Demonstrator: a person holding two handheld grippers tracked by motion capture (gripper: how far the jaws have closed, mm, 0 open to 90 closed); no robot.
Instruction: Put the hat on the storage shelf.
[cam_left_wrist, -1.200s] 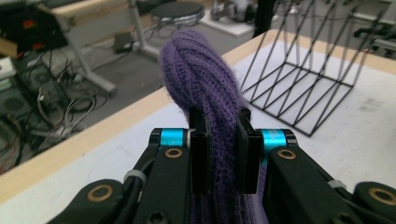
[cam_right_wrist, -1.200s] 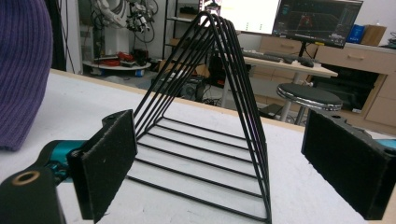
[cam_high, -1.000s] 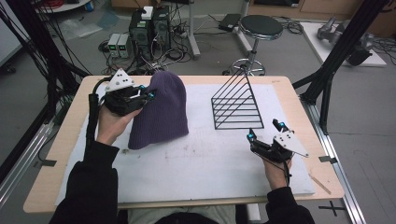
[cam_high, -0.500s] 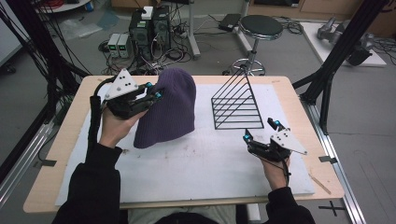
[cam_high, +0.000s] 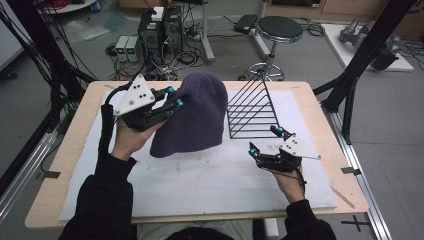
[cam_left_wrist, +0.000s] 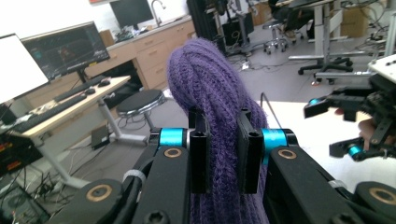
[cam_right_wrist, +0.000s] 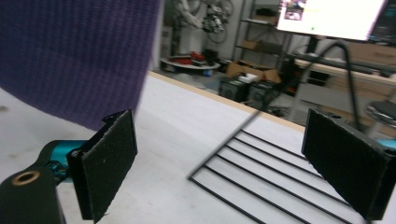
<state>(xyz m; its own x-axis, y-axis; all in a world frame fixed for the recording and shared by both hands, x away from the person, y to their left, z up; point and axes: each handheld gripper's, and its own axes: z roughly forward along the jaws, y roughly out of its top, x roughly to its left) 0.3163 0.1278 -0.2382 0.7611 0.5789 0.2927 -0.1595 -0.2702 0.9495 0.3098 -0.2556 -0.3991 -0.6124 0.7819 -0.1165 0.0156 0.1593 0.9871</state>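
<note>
The left hand-held gripper (cam_high: 172, 98) sits left of the hat (cam_high: 192, 117), its jaws clamped on a bunched fold of the purple knit, as the left gripper view shows (cam_left_wrist: 219, 154). The hat hangs from that grip, lifted on its left side, its lower edge drooping to the white mat (cam_high: 200, 185) on the bench (cam_high: 70, 165). Just right of the hat stands a black wire rack (cam_high: 252, 107), its slanted side leaning up from its flat base. Right of the hat and nearer the person, the right hand-held gripper (cam_high: 265, 142) hovers low over the mat, jaws wide apart with nothing between them (cam_right_wrist: 224, 163).
</note>
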